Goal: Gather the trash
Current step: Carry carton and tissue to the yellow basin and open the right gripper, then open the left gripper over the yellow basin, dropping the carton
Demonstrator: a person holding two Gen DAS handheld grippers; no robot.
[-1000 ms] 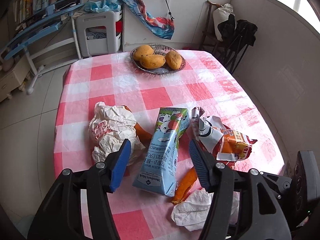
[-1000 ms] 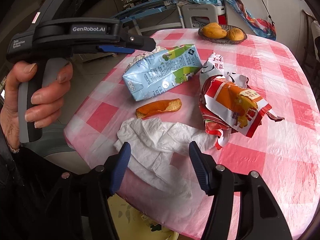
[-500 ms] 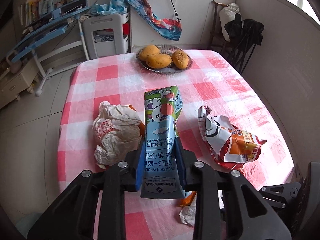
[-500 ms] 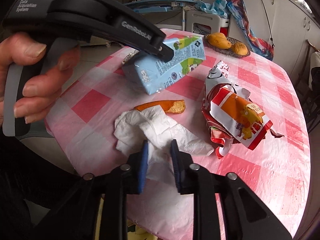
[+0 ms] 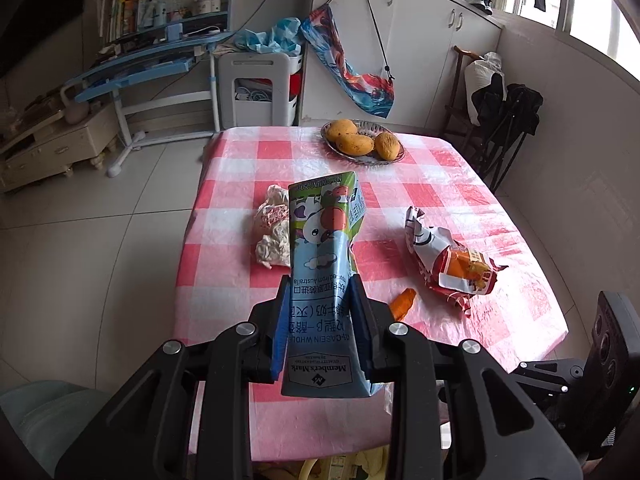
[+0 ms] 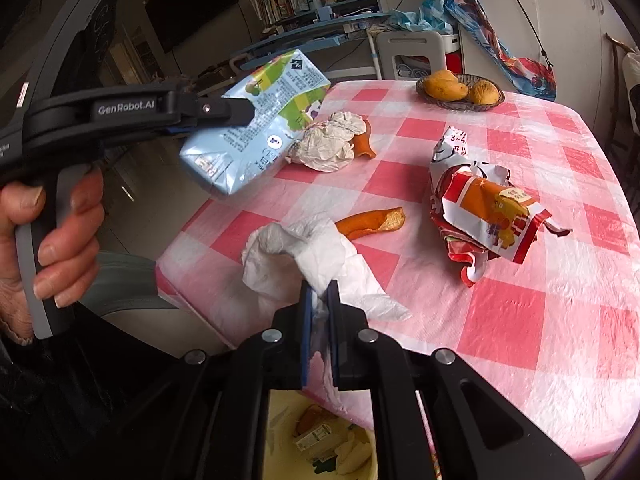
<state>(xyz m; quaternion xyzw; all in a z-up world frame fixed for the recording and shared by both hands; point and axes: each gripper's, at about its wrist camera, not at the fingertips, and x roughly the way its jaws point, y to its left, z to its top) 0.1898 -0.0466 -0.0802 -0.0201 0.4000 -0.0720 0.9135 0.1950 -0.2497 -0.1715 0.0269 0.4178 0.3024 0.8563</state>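
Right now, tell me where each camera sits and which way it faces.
Left wrist: on the left gripper, looking down its fingers across the checked table to the fruit bowl; its jaws clamp the milk carton, lifted off the cloth.
Right wrist: on the right gripper, facing the same table from its near corner; its jaws pinch the white tissue, and the person's left hand shows holding the other gripper.
Shared: carton, snack wrapper, orange peel, crumpled paper, bowl.
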